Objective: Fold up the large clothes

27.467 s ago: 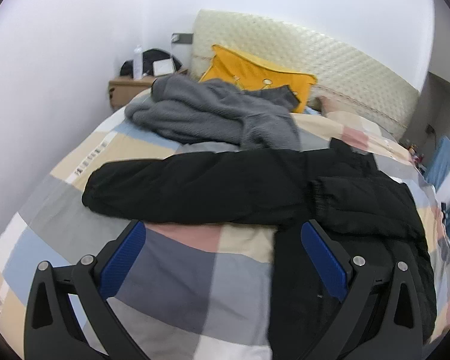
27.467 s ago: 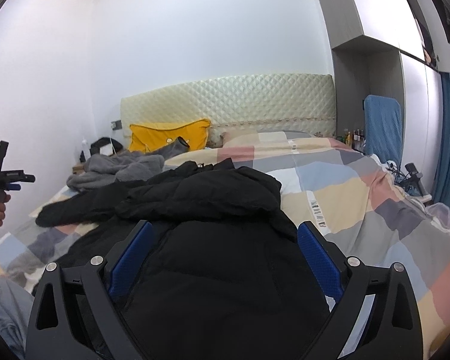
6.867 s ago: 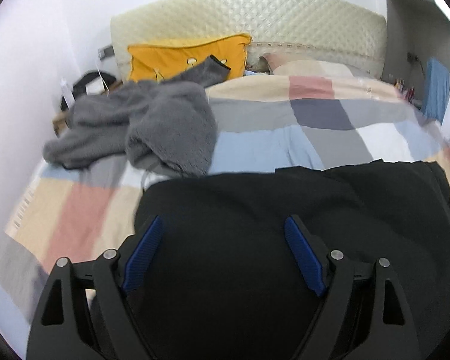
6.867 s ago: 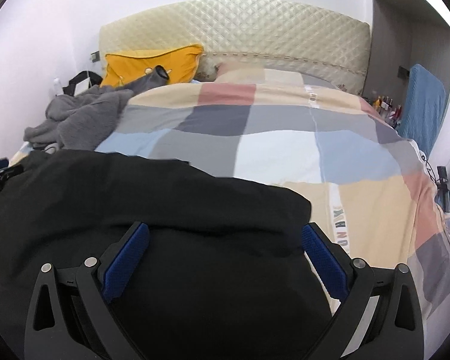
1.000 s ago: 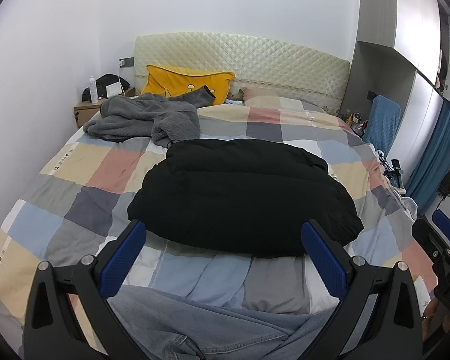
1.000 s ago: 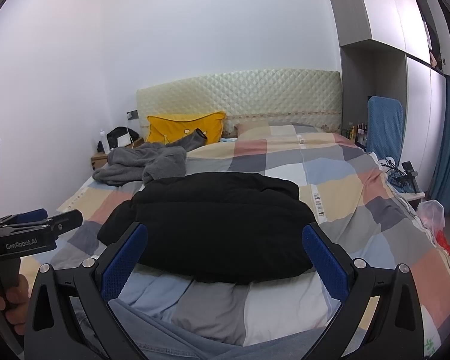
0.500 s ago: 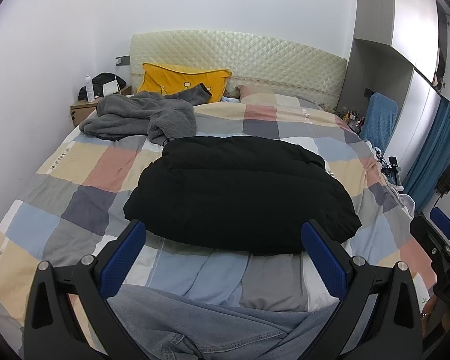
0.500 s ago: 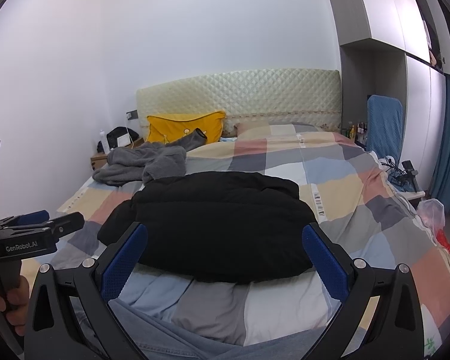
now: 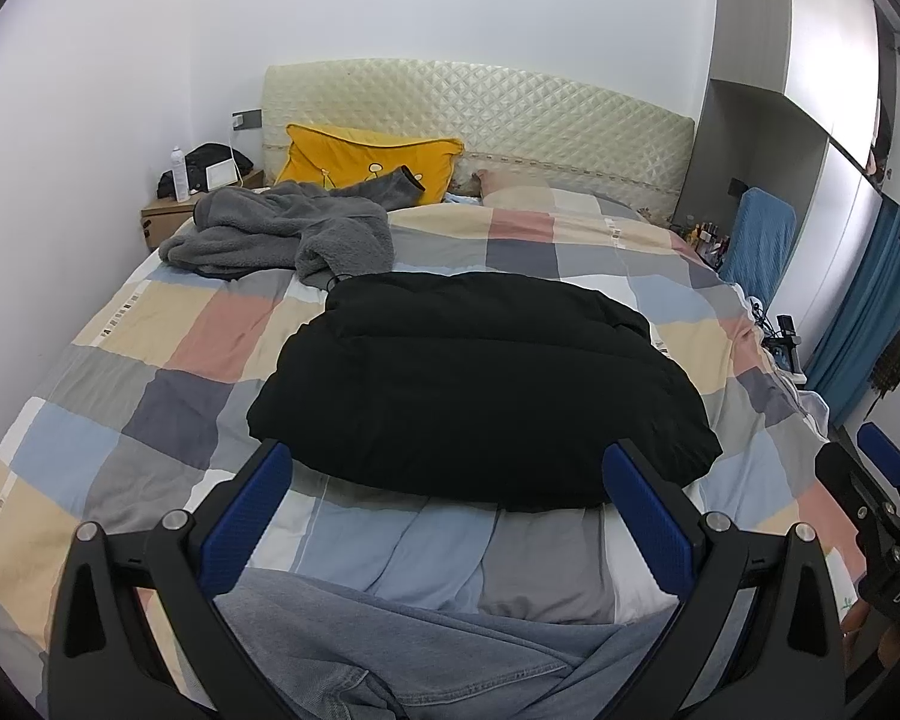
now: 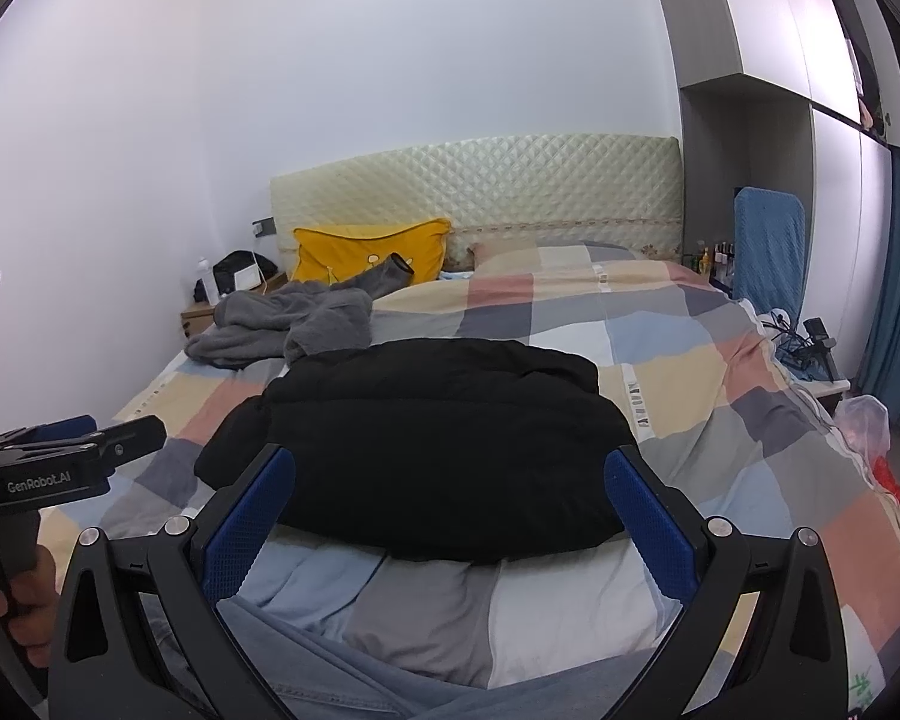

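A black puffer jacket [image 9: 480, 384] lies folded into a compact bundle in the middle of the checked bed cover [image 9: 168, 348]; it also shows in the right wrist view [image 10: 426, 438]. My left gripper [image 9: 450, 510] is open and empty, held back from the jacket's near edge. My right gripper [image 10: 450, 516] is open and empty, also held back from the near edge. A crumpled grey fleece garment [image 9: 282, 234] lies at the bed's far left, also in the right wrist view [image 10: 288, 324].
A yellow pillow [image 9: 366, 162] leans on the quilted headboard [image 9: 510, 114]. A nightstand [image 9: 168, 216] with small items stands at the far left. A blue chair [image 10: 768, 246] and cables are to the right. My jeans-clad legs [image 9: 420, 654] are at the bed's foot.
Both grippers stay open and drawn back from the folded jacket; the left view has shifted only slightly. The jacket has not moved.
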